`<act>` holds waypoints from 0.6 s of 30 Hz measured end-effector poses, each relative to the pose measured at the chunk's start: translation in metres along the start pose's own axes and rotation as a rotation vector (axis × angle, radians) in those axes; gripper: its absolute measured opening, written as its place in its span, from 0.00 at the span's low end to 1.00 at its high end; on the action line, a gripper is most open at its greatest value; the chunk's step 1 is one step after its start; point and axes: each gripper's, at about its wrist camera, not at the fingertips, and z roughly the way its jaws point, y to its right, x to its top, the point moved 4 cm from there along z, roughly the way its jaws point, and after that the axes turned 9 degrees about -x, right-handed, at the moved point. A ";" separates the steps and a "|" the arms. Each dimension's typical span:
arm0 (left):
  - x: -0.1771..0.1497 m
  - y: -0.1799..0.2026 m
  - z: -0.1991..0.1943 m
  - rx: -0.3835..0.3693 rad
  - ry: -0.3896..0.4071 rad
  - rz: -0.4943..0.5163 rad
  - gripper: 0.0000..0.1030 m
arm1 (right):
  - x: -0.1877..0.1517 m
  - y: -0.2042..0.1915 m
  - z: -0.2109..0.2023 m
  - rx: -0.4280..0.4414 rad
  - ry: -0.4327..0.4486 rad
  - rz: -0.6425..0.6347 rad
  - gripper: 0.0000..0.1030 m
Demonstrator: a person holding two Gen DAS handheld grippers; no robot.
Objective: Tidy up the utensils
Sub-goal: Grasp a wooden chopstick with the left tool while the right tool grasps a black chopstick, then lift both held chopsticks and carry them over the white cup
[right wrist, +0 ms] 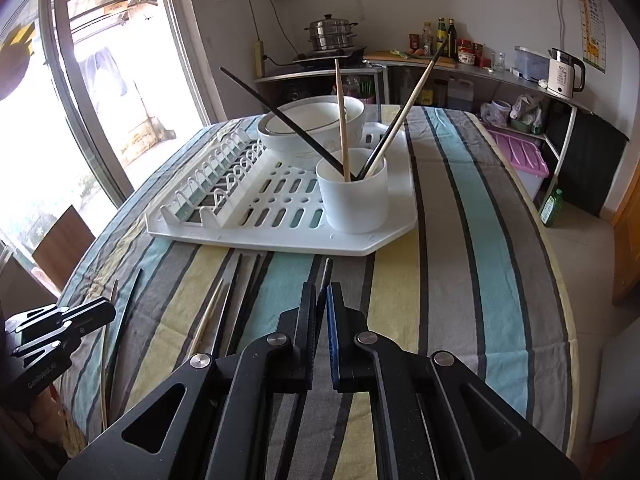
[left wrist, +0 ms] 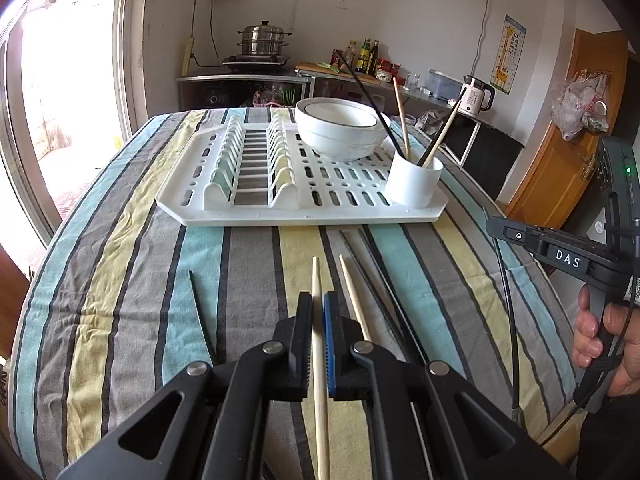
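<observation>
Worktop (left wrist: 132, 264) is covered in a wrinkled striped cloth: teal, grey, pale yellow, thin black lines. Kitchen room behind: bright glass door on the left, steel steamer pot (left wrist: 264, 38) on a stove, bottles and a white kettle (left wrist: 478, 96) on the back counter, orange wooden door on the right.

White perforated plastic dish rack (left wrist: 256, 200) sits mid-worktop with ribbed plate slots. On it: white ceramic bowl with a dark rim line (left wrist: 340, 136) and a white cylindrical cup (right wrist: 354, 200) at the near right corner, with chopsticks, dark and light, leaning out of it.

My left claw (left wrist: 318, 300) is clamped on a pale round wooden chopstick (left wrist: 317, 280), tip pointing at the rack. A second pale chopstick (left wrist: 354, 296) and thin black chopsticks (left wrist: 372, 272) lie loose just beside it on the cloth.

My right claw (right wrist: 322, 292) is clamped on a black squared chopstick (right wrist: 326, 276), end sticking out past the pads.
</observation>
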 end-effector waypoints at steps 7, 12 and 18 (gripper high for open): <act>0.019 0.016 -0.027 -0.041 0.065 0.027 0.06 | 0.017 0.004 -0.047 0.026 0.118 0.013 0.05; 0.034 0.025 -0.038 -0.058 0.109 0.052 0.06 | 0.025 0.008 -0.065 0.040 0.176 0.023 0.04; 0.046 0.034 -0.033 -0.097 0.124 0.077 0.06 | 0.026 0.010 -0.064 0.047 0.180 0.029 0.04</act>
